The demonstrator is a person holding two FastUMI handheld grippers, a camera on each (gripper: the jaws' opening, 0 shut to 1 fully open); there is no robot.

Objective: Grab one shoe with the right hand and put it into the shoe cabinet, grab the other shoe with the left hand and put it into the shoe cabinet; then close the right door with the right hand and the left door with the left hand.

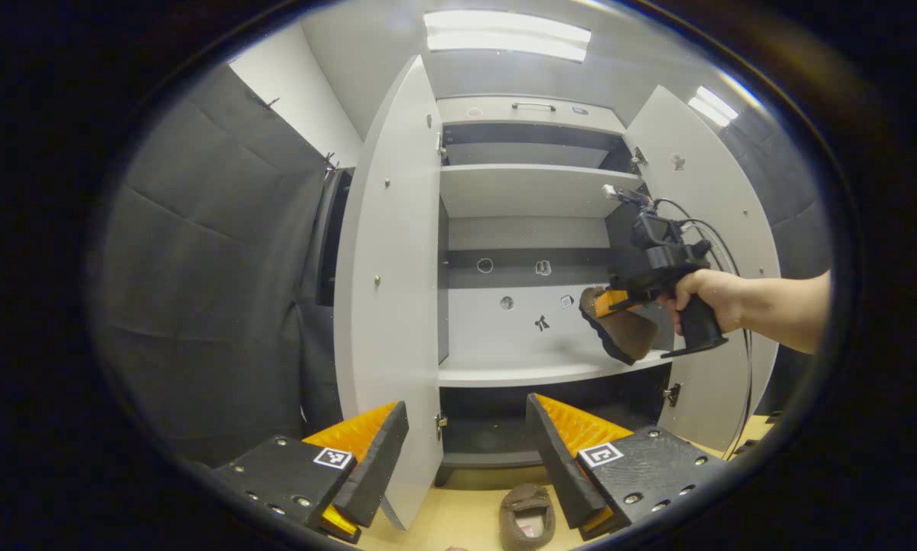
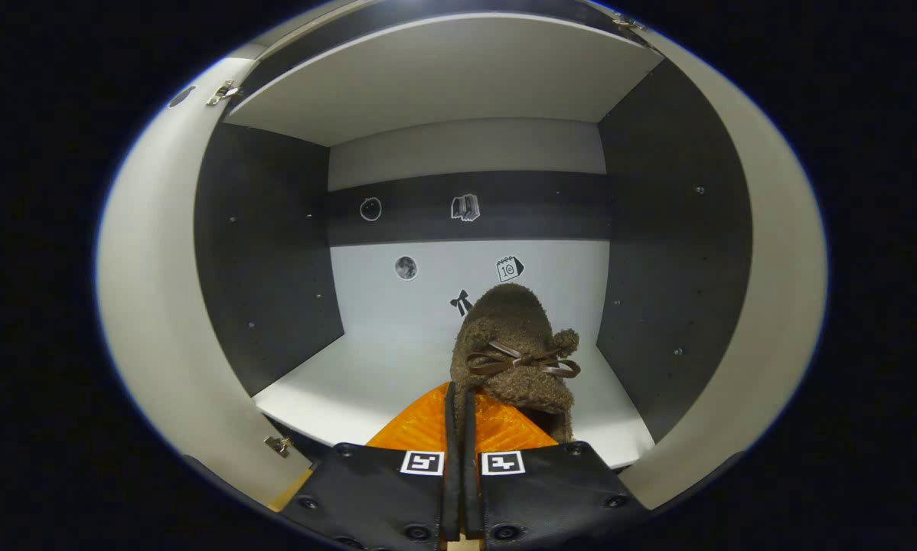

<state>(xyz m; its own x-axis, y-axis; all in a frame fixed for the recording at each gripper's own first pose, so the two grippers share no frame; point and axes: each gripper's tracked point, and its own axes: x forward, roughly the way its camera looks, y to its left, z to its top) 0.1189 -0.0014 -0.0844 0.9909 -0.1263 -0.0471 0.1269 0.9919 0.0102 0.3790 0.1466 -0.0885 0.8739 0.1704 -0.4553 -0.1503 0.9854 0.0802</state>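
Your right gripper [image 2: 458, 428] is clamped on the fuzzy brown bow-tied slipper [image 2: 516, 352], apparently just above the white cabinet shelf [image 2: 367, 383] at twelve o'clock; next, lower and release it. Your left gripper [image 1: 466, 444] hangs wide open, the other brown slipper [image 1: 527, 516] on the floor at six o'clock.

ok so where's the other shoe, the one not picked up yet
In the left gripper view the second shoe lies on the floor in front of the open shoe cabinet, low between the left gripper fingers, nearer the right-hand one.
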